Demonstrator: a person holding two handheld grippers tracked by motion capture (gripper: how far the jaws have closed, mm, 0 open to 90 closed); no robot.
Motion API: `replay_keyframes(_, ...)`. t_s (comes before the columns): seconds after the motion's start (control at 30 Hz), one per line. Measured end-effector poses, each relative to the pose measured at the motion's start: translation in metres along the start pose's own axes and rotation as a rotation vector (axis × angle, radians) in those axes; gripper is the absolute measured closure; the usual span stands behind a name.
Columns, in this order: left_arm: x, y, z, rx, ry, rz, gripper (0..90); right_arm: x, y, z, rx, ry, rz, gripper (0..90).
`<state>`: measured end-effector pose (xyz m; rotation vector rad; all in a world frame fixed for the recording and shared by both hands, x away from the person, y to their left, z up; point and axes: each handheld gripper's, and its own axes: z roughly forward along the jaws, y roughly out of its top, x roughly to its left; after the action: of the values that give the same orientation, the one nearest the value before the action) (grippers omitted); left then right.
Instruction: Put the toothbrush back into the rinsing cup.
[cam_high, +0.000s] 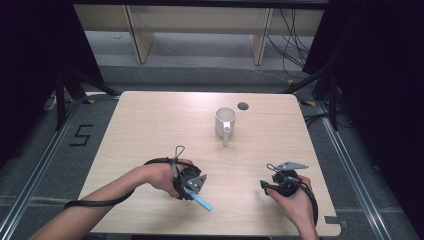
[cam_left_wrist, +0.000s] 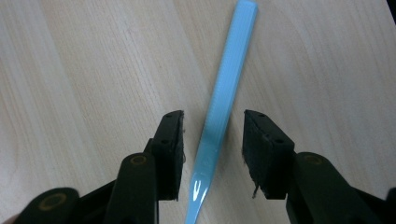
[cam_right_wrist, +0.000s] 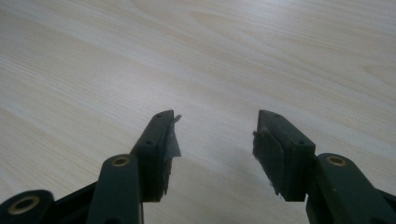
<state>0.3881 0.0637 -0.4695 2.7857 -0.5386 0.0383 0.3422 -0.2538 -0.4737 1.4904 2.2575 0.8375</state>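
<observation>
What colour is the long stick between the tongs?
Light blue. The stick shows best in the left gripper view, lying on the table between the left tongs.

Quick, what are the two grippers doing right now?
Left gripper: open, blue stick between its jaws, not pinched.
Right gripper: open, holding nothing.

Even overhead light on the table (cam_high: 150, 130) — surroundings fall off to near black. Shadows soft, short. Gripper views slightly soft, near jaws blurred; mild glare streak on the blue tool (cam_left_wrist: 224, 93) — no strong edge distortion.
</observation>
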Motion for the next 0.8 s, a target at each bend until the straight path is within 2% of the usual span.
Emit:
replay_keyframes(0.23,0.0010,0.0024,0.0017,0.019,-0.002,0.018,59.8,-0.0002,-0.0001,-0.0007,0.004,-0.002,-0.007,48.4)
replay_keyframes(0.27,0.0014,0.0030,0.0014,0.023,-0.003,0.027,60.0,-0.0008,-0.0002,0.0003,-0.001,0.012,-0.008,48.4)
replay_keyframes(0.6,0.0025,0.0065,0.0031,0.031,-0.012,0.033,62.4,-0.0001,0.0016,0.0001,0.001,0.001,-0.021,48.4)
replay_keyframes(0.8,0.0027,0.0065,0.0044,0.042,-0.022,0.034,64.0,0.0012,0.0023,-0.0008,0.004,0.000,-0.013,48.4)
